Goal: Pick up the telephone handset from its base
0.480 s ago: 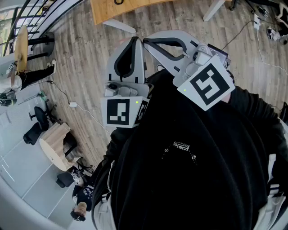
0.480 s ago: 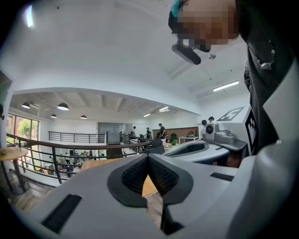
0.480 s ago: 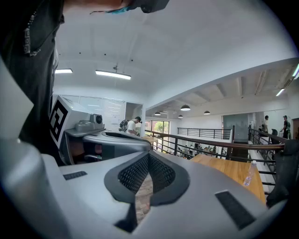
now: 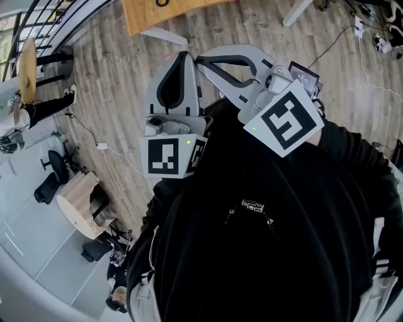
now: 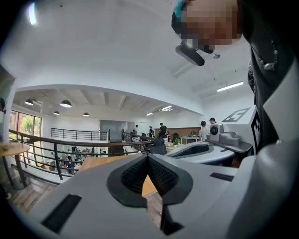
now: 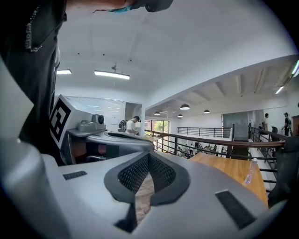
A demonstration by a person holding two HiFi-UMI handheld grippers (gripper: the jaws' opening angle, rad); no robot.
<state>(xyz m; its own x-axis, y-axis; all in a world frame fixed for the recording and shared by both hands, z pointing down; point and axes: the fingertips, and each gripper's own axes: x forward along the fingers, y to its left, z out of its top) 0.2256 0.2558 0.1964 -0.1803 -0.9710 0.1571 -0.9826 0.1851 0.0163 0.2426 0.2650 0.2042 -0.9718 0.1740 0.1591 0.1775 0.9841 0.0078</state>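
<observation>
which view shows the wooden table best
The right gripper view: the wooden table shows a broad stretch of its top, with a clear bottle standing on it. The head view catches only its near edge at the top of the frame. The left gripper view shows a strip, mostly hidden behind the left gripper.

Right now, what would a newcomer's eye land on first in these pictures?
The black sweater fills the lower head view, with the left gripper and right gripper held side by side against it. Both are shut and empty, tips nearly meeting above the plank floor. No telephone shows anywhere, only a wooden table at the top edge.
</observation>
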